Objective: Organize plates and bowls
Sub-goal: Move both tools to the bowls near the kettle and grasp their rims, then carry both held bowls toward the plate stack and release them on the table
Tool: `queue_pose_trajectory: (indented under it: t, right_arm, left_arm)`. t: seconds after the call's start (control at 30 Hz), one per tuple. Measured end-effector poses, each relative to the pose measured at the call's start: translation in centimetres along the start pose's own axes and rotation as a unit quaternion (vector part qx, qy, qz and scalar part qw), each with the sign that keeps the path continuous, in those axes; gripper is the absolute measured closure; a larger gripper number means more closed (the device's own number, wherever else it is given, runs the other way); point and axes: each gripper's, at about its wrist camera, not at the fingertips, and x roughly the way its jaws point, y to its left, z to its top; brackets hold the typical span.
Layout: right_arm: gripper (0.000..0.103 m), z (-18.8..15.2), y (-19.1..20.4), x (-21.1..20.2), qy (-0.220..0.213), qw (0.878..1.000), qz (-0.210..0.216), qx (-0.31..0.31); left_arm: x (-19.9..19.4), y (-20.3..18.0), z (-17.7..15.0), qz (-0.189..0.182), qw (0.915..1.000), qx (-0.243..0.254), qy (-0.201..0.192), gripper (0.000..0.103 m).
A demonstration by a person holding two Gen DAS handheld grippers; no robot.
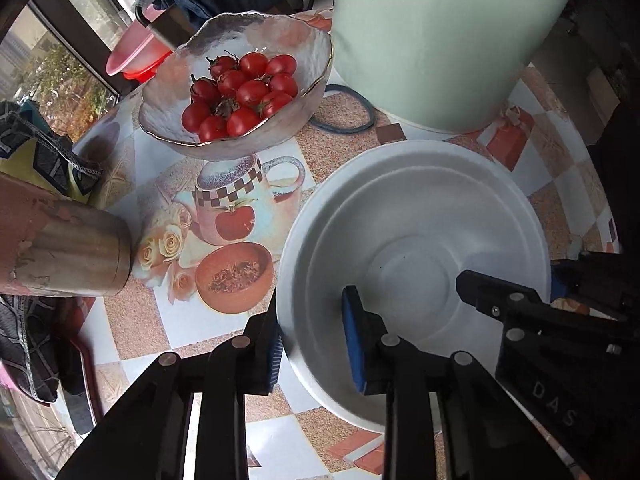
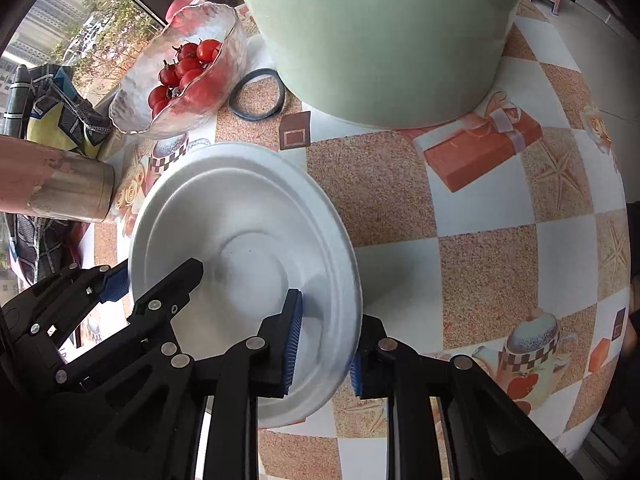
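I hold both sets of jaws on one round white foam plate [image 1: 416, 240], which lies on the checked tabletop [image 2: 472, 208] near its window-side edge. My left gripper [image 1: 316, 344] is clamped over the plate's left rim, one blue pad [image 1: 354, 340] inside the dish and the other outside. My right gripper [image 2: 324, 348] is clamped over the opposite rim the same way. Beyond the plate, toward the window edge, stands a clear hammered-glass bowl [image 1: 240, 40] of red cherry tomatoes [image 1: 244, 92]. A large pale green cylinder [image 1: 436, 40] stands behind the plate, a blue rubber band [image 1: 348, 120] lying between it and the bowl.
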Motion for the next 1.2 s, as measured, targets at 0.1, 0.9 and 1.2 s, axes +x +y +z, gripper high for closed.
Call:
queue_pose_trajectory:
  t: [0.1,0.9,1.2]
  right_arm:
    - [0.082,-1.6,1.1,0.5,0.022,1.0,0.007,-0.017]
    - [0.081,-20.4,12.9,4.5,0.141,0.986,-0.001,-0.084]
    - [0.081,-21.3,16.3,1.9,0.134,0.985,-0.019,-0.11]
  left_arm:
    - [-0.2,0.0,-2.2,0.001,1.0,0.008,0.005,0.074]
    - [-3.0,3.1,-22.4,-0.008,0.9967,-0.023,0.077,0.071]
    - [-7.0,3.9,-25.3,-0.012,0.9979,-0.037,0.052,0.071]
